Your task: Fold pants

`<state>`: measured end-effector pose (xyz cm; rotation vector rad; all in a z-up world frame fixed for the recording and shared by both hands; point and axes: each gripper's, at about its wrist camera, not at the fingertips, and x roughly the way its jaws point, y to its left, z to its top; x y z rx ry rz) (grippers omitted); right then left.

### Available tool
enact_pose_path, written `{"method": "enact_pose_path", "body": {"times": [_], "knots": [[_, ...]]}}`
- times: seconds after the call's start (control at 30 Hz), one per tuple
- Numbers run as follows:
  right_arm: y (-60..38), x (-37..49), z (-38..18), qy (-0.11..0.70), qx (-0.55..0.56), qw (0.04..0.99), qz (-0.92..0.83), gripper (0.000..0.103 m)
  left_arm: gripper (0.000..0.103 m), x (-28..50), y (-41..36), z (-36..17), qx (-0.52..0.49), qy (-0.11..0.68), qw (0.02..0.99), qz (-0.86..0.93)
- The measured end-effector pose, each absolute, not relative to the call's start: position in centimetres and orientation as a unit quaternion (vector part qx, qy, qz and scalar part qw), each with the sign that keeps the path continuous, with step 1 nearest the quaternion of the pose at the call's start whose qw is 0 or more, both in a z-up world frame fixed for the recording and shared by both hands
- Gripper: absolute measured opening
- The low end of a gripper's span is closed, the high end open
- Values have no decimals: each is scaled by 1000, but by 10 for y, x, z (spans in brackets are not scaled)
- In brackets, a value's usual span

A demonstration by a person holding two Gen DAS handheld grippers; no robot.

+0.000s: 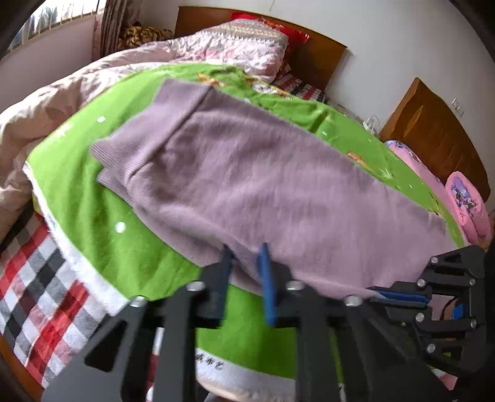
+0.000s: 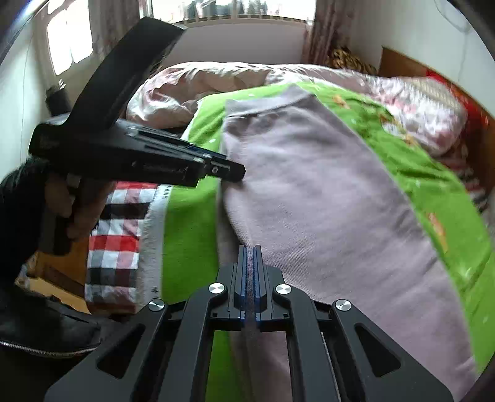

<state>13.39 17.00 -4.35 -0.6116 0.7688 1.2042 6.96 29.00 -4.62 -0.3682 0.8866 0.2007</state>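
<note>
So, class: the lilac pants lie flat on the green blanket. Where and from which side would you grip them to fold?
Grip the near long edge of the lilac pants, coming from the bedside: it overhangs the green blanket slightly, so jaws can slip around it. Both grippers already pinch there.

Daylight from a curtained window [image 2: 235,12] falls on white walls, a wooden headboard [image 1: 318,58] and a nightstand [image 1: 433,130].

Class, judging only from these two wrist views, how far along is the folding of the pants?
Done: the lilac pants lie lengthwise on the green blanket, legs apparently stacked. In hand: the left gripper and right gripper each pinch the near edge. Left: no crosswise fold shows yet; the cuffs have yet to be brought toward the waistband.
</note>
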Motion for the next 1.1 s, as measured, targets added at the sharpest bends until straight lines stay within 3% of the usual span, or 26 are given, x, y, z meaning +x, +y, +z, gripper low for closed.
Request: {"method": "enact_pose_path", "body": {"times": [0.13, 0.2, 0.27, 0.3, 0.33, 0.5, 0.6, 0.7, 0.87, 1.03, 1.07, 1.1], "knots": [[172, 137, -56, 360, -278, 704, 546, 6, 13, 65, 296, -57, -183, 438, 875, 95], [170, 139, -56, 358, -263, 708, 550, 14, 18, 64, 300, -62, -195, 435, 874, 93], [171, 139, -55, 365, -269, 700, 552, 38, 41, 62, 304, -60, -194, 435, 873, 109], [172, 136, -53, 371, -273, 687, 562, 69, 65, 60, 309, -60, -189, 436, 870, 133], [171, 133, -50, 370, -272, 684, 567, 76, 75, 56, 316, -58, -193, 430, 869, 151], [178, 140, -40, 366, -221, 681, 595, 76, 83, 37, 359, -56, -300, 390, 856, 157], [197, 136, -60, 364, -276, 674, 581, 76, 83, 38, 378, -62, -347, 381, 844, 146], [215, 134, -45, 355, -290, 666, 589, 63, 83, 35, 383, -59, -353, 372, 843, 162], [270, 139, -25, 306, -337, 670, 586, 63, 86, 17, 394, -60, -361, 357, 836, 209], [313, 140, -66, 300, -435, 637, 561, 61, 92, 3, 390, -62, -346, 372, 833, 217], [314, 139, -69, 290, -438, 639, 562, 60, 92, 2, 389, -63, -340, 376, 835, 214], [314, 141, -68, 292, -427, 648, 559, 45, 93, 3, 385, -62, -330, 380, 838, 212]]}}
